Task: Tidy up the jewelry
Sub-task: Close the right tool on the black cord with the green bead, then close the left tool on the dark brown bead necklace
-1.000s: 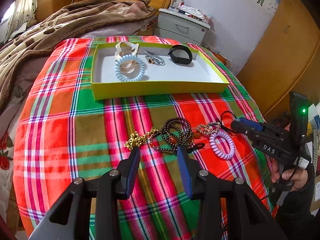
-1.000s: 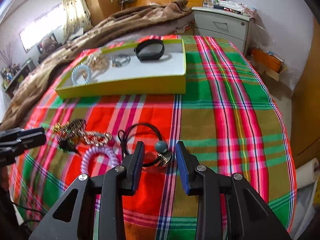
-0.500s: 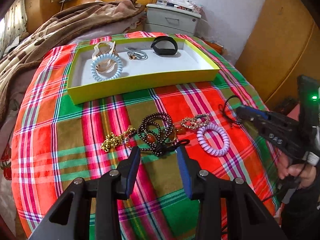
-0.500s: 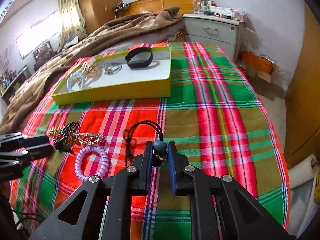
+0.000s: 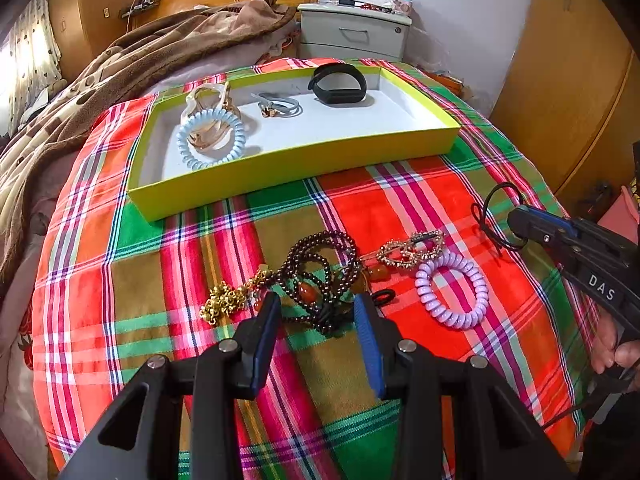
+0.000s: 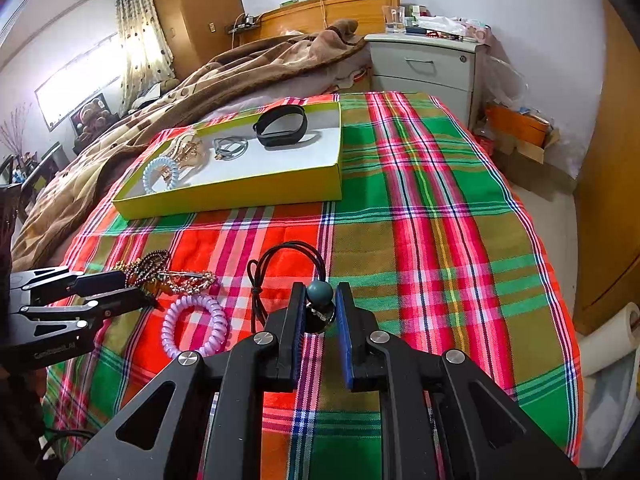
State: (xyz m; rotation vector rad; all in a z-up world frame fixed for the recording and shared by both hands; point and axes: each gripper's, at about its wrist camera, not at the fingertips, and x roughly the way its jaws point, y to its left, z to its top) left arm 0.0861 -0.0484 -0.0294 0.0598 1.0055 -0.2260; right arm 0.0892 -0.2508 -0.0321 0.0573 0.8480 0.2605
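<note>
Right gripper (image 6: 319,300) just closed, pads pinching the teal bead of the black elastic cord hair tie (image 6: 319,291), its loop lying on the red-green plaid cloth (image 6: 420,240) well short of the yellow-walled, white-floored shallow box (image 6: 240,196). Left gripper (image 5: 316,312) spread wide, nothing between the pads, poised over the dark brown beaded necklace (image 5: 320,276), beside the lilac spiral coil hair tie (image 5: 452,294).
</note>
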